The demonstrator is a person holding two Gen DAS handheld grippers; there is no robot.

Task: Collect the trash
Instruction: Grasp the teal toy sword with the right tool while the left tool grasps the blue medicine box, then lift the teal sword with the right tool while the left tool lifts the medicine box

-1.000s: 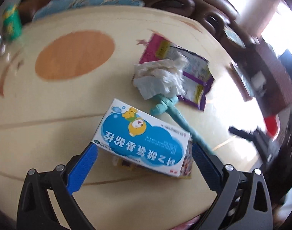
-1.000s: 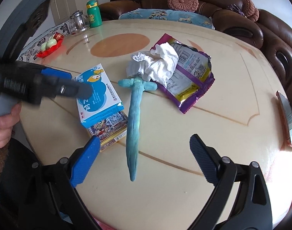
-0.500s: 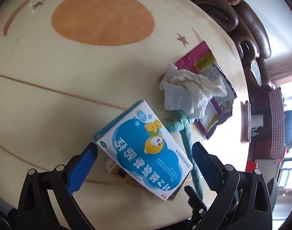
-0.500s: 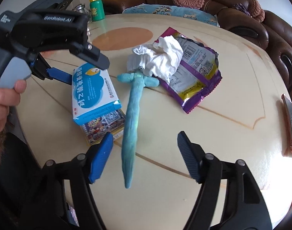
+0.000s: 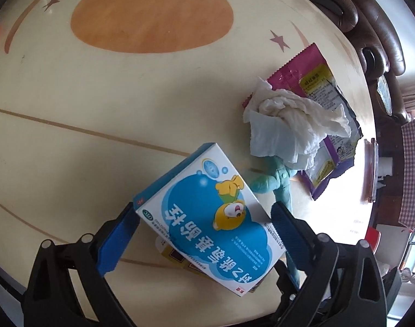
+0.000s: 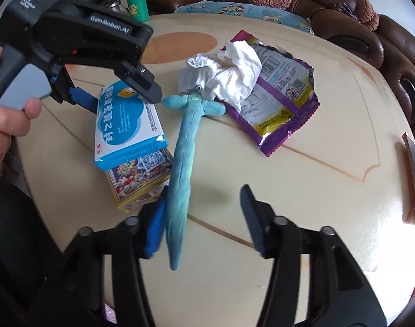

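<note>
Right gripper (image 6: 202,220) half-narrowed, closing w/ teal toy (image 6: 182,169) between jaws, unpinched; left gripper (image 5: 204,215), wide, now straddles blue box (image 5: 207,218) beside toy—both grabs imminent.

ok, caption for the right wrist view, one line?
Right gripper closing around a blue plush sword; left gripper straddles the blue medicine box.

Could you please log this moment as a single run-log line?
left gripper: open, straddling blue box | right gripper: open, closing around teal plush sword | tissue: on table
</note>
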